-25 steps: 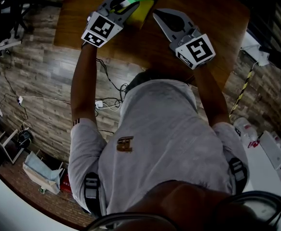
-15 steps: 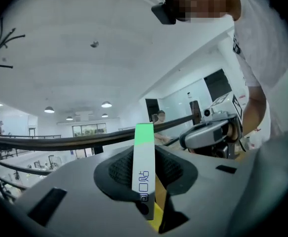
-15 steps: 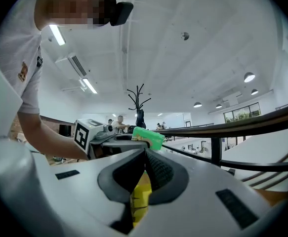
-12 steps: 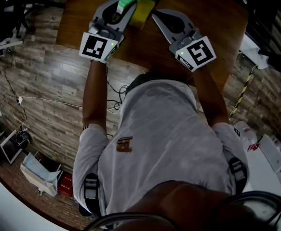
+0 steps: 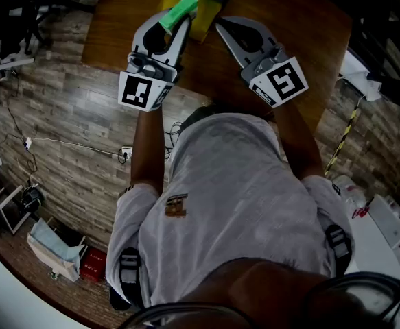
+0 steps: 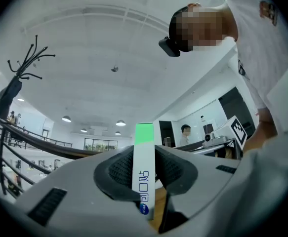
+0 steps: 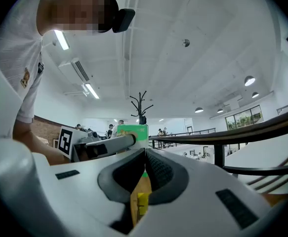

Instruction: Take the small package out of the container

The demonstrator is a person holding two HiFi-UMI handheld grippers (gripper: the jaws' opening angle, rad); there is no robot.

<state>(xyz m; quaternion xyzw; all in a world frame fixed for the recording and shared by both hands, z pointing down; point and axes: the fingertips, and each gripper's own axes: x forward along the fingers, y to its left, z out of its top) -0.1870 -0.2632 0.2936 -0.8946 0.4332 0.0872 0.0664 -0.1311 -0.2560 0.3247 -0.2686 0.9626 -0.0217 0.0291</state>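
Lifted and drawn back toward the person, the left claw [image 5: 180, 20] is clamped on the slim white small package with a green end [image 6: 144, 174], over the yellow container's [image 5: 206, 14] edge on the brown wooden tabletop [image 5: 289, 19]. The right claw [image 7: 144, 154] is beside it, closed and empty.

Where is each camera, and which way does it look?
Head view: on the person's head, looking down; shirt and arms show.
Left gripper view: on the left gripper, aimed upward past the clamped small package; shirt shows.
Right gripper view: on the shut right gripper, facing the left one; shirt shows.
Shared by all: the package.
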